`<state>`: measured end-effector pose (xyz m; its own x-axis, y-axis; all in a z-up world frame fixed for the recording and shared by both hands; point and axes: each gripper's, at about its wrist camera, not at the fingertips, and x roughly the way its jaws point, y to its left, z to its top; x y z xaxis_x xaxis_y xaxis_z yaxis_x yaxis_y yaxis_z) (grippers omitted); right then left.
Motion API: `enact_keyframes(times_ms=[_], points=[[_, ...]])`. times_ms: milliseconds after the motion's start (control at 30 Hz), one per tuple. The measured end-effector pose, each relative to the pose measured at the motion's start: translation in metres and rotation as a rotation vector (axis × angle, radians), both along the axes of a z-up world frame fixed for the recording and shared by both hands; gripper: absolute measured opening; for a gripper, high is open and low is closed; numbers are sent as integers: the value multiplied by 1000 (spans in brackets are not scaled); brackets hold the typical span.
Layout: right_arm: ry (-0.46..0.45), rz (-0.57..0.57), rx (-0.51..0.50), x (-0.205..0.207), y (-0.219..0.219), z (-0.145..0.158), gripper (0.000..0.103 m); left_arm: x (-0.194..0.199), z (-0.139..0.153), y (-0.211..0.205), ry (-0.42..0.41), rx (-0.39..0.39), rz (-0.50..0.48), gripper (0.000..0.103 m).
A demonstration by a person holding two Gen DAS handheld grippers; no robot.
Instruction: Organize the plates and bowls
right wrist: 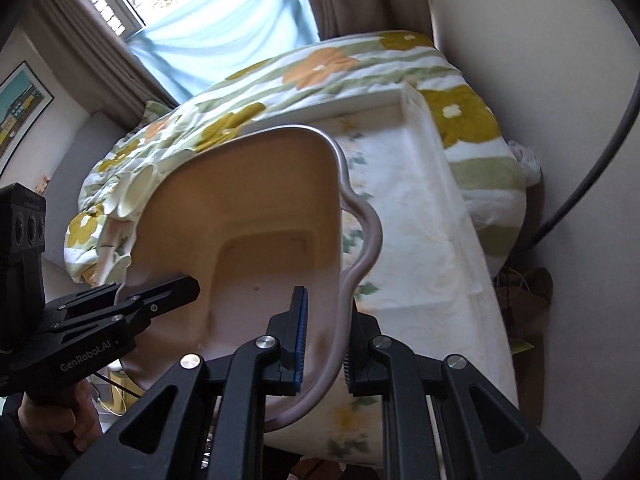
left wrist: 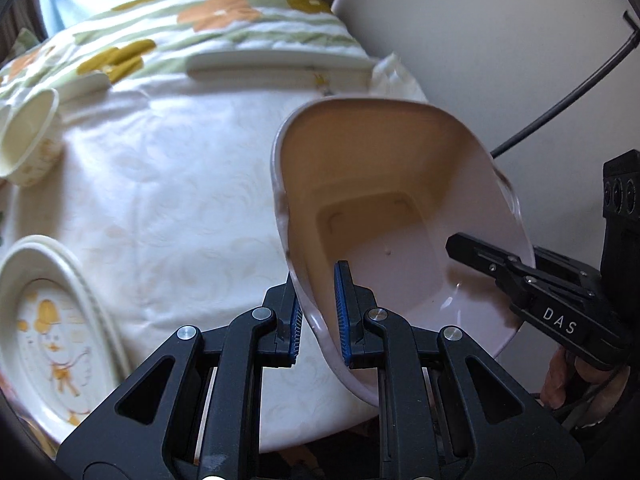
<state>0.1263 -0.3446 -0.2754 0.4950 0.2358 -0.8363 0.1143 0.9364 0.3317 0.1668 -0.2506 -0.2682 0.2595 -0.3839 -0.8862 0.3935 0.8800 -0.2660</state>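
Observation:
A pale pink square bowl point(left wrist: 392, 184) with a wavy rim is held in the air above the white-clothed table point(left wrist: 168, 184), tilted. My left gripper point(left wrist: 320, 316) is shut on its near-left rim. My right gripper point(right wrist: 324, 344) is shut on the opposite rim of the same bowl point(right wrist: 264, 208). In the left wrist view the right gripper point(left wrist: 532, 280) reaches in from the right. In the right wrist view the left gripper point(right wrist: 132, 304) reaches in from the left. A patterned oval plate point(left wrist: 52, 328) lies at the table's near left.
A small cream cup point(left wrist: 28, 140) lies on its side at the left edge. A white rectangular tray point(left wrist: 280, 64) sits at the far side, also in the right wrist view point(right wrist: 420, 168). A floral blanket point(right wrist: 312, 72) lies behind. A black cable point(left wrist: 568, 96) hangs by the wall.

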Motion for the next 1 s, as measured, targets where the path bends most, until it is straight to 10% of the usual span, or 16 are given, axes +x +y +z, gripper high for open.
enact_keyframes(times_ms=[800, 867, 933, 1000], points=[[63, -24, 54, -7, -23, -68, 14, 3, -49, -19, -23, 141, -13, 15], [68, -27, 76, -6, -24, -69, 14, 1, -50, -24, -35, 172, -24, 28], [63, -30, 85, -5, -25, -68, 16, -1, -49, -26, -52, 182, -30, 69], [49, -48, 81, -6, -26, -66, 29, -5, -42, -27, -87, 163, -31, 74]])
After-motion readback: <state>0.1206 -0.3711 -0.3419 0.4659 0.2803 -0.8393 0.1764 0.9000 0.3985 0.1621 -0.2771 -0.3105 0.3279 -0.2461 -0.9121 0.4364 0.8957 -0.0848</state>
